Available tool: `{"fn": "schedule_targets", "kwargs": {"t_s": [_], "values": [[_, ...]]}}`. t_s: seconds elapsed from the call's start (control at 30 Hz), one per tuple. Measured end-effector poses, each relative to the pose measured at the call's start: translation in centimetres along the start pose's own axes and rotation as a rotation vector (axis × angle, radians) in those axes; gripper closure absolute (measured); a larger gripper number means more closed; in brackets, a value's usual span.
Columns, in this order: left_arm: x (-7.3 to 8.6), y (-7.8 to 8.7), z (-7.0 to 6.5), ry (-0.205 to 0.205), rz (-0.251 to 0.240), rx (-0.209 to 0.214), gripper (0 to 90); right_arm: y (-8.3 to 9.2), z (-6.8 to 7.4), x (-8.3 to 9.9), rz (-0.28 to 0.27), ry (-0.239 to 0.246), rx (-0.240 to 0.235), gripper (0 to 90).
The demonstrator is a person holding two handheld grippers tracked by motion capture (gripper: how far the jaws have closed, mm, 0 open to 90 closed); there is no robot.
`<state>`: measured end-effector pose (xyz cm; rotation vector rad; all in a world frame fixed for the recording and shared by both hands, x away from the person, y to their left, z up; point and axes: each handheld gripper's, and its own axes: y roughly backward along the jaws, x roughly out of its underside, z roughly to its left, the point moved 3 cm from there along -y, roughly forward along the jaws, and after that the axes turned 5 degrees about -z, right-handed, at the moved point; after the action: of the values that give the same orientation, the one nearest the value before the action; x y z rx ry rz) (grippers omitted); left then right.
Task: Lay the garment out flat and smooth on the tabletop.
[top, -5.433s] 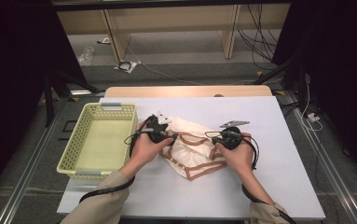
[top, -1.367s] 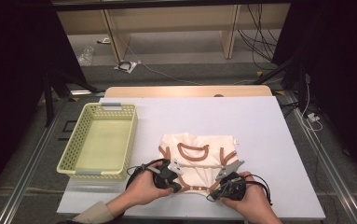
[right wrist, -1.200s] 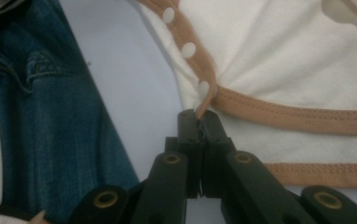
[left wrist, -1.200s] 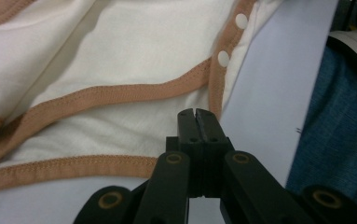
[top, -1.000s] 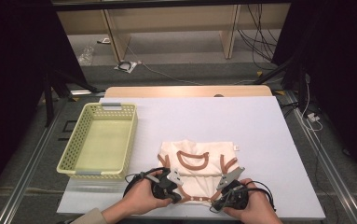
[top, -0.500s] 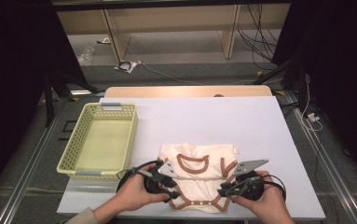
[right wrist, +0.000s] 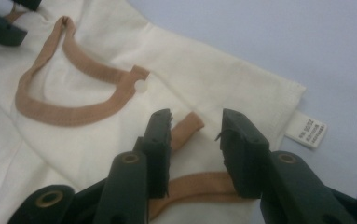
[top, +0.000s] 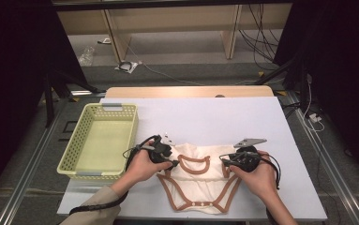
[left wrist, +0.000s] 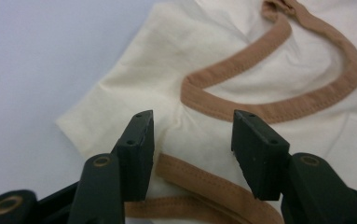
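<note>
Both jaws have just been opened; left gripper and right gripper are parted over the bodysuit, nothing pinched. A sleeve could be dragged and unfolded if fabric is snagged.

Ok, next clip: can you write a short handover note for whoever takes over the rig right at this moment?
Left gripper: open, jaws just been opening, over the left shoulder of the baby bodysuit, nothing pinched.
Right gripper: open, also just been opening, over the right shoulder, nothing pinched.
Bodysuit lies spread flat on the table, neck away from the person, snap end near the front edge. Basket sits to its left.
Done: garment laid out flat.
Left: probably folding it and putting it in the basket.
</note>
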<state>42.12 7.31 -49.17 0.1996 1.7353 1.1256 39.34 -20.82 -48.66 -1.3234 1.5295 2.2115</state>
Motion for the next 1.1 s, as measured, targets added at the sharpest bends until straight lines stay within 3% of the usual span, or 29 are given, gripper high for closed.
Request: {"fn": "schedule_targets", "kwargs": {"t_s": [0.2, 0.33, 0.47, 0.63, 0.7, 0.8, 0.87, 0.97, 1.1], "values": [[0.2, -0.5, 0.2, 0.008, 0.016, 0.019, 50.5, -1.4, -0.5, -0.4, 0.021, -0.037, -0.033, 64.5], [0.5, -0.6, 0.0, -0.019, 0.031, 0.018, 50.8, -2.0, -0.2, -0.1, 0.06, -0.051, -0.053, 63.5], [0.7, -0.6, -0.1, -0.024, 0.031, 0.018, 50.6, -2.1, 0.1, 0.1, 0.055, -0.056, -0.056, 61.9], [0.9, -0.6, -0.4, -0.065, 0.03, 0.003, 50.4, -2.3, 0.5, 0.3, 0.045, -0.011, -0.037, 65.2], [1.0, -0.5, -0.5, -0.066, 0.025, 0.007, 51.9, -2.3, 0.7, 0.4, 0.047, 0.038, -0.016, 70.2], [1.0, -0.5, -0.6, -0.069, 0.02, 0.006, 56.2, -2.3, 1.1, 0.3, 0.053, 0.054, -0.016, 79.8], [1.1, -0.5, -0.7, -0.06, 0.016, 0.005, 59.6, -2.3, 1.2, 0.3, 0.052, 0.063, -0.015, 80.7], [1.0, -0.2, -0.1, -0.013, 0.014, 0.02, 62.7, -2.3, 1.3, 0.3, 0.049, 0.063, -0.013, 81.6], [0.9, 0.0, 0.8, 0.028, -0.026, -0.023, 54.7, -2.2, 1.3, 0.4, 0.043, 0.058, -0.014, 82.1]]}}
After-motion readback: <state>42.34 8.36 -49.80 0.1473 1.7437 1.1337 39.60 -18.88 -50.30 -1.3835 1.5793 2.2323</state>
